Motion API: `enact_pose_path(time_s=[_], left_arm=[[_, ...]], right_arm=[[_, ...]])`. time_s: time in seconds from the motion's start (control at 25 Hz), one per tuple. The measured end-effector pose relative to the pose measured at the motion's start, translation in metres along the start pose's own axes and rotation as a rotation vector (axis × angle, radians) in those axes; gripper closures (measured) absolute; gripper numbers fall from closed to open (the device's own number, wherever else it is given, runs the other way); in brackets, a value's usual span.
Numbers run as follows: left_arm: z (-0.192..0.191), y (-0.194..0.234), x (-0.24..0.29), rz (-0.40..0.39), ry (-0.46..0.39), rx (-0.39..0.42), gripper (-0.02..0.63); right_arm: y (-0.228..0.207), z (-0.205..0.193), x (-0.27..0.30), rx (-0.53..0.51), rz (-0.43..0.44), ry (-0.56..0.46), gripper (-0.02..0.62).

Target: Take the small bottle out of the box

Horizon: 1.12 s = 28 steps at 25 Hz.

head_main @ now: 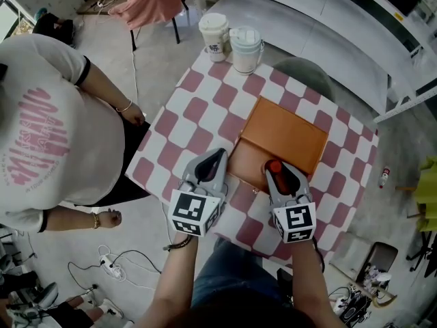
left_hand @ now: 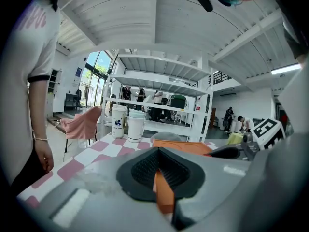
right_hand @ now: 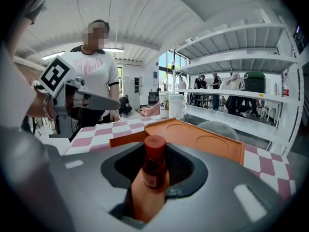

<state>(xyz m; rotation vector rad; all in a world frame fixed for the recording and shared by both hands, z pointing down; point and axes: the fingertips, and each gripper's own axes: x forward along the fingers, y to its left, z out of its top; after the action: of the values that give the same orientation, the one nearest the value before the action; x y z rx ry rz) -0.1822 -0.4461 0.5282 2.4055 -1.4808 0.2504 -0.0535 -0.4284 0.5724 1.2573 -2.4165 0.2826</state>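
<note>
Our left gripper [head_main: 218,157] is clamped on the left wall of the box [head_main: 287,139], which sits by the near edge of the tabletop [head_main: 205,108]. Our right gripper [head_main: 278,171] is closing its parted jaws around the small bottle [right_hand: 154,166], which stands upright inside the box. We should centre it, grip below the cap and lift straight up.

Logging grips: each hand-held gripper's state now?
Left hand-held gripper: shut on the box edge.
Right hand-held gripper: jaws closing around the small bottle.

Small bottle [right_hand: 154,168]: red cap, reddish-brown body, pale label; upright at the box's near edge
Box [head_main: 283,139]: orange, flat, open, round recesses inside; lies on checked table [head_main: 205,108]
</note>
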Motion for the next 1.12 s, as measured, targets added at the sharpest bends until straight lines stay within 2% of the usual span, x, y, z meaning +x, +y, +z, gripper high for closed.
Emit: enact_pose_path(time_s=[0.24,0.48,0.68,1.12], left_arm=[[0.015,-0.004,0.000,-0.007,-0.026,0.003,0.609],[0.044,-0.012,0.000,-0.030,-0.074,0.028,0.609],[0.074,-0.019,-0.006,-0.058,-0.118,0.068,0.609],[0.132,-0.028,-0.019,-0.137,-0.214,0.144,0.609]], right_arm=[[0.000,0.012,-0.012,-0.004,0.010,-0.005,0.457],[-0.006,0.046,-0.031,-0.015,0.001,-0.047,0.457],[-0.014,0.080,-0.048,-0.033,-0.036,-0.081,0.457],[-0.013,0.143,-0.079,-0.003,-0.120,-0.200,0.457]])
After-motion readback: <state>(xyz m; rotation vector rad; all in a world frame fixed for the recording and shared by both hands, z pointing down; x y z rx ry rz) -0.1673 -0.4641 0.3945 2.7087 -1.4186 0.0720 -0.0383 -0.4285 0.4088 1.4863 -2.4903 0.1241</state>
